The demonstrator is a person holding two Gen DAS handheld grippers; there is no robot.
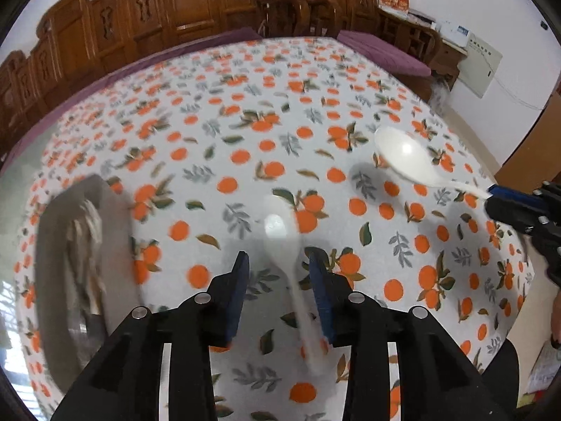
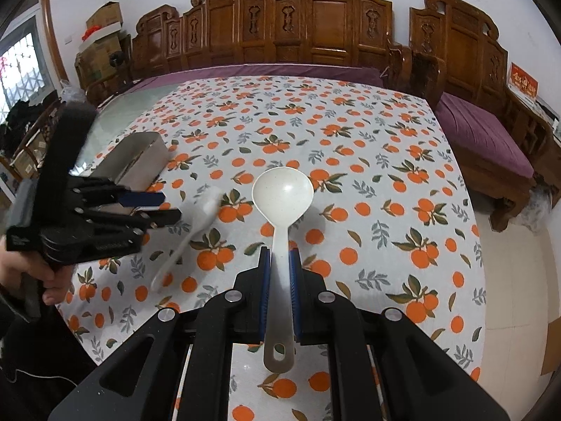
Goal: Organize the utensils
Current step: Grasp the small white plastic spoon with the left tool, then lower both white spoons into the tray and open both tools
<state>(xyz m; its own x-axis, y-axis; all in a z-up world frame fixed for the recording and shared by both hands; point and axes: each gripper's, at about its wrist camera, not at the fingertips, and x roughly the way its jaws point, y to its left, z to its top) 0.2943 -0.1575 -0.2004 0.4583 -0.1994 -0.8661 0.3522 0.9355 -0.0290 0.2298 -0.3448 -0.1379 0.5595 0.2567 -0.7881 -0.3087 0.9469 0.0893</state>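
My left gripper (image 1: 277, 259) is open over the orange-print tablecloth (image 1: 245, 133). A small white spoon (image 1: 285, 256), blurred, shows in the gap between its blue pads, and neither pad presses on it. From the right wrist view the same spoon (image 2: 189, 242) sits just below the left gripper (image 2: 171, 207); whether it rests on the cloth I cannot tell. My right gripper (image 2: 280, 256) is shut on the handle of a white ladle (image 2: 282, 189), bowl forward, held above the cloth. In the left wrist view that ladle (image 1: 403, 154) juts from the right gripper (image 1: 491, 196).
A grey metal tray (image 1: 119, 245) with several utensils inside stands at the table's left, its wall (image 2: 140, 161) just behind the left gripper. A person's hand (image 2: 31, 273) holds that gripper. Carved wooden benches (image 2: 315, 28) with purple cushions (image 2: 484, 133) ring the table.
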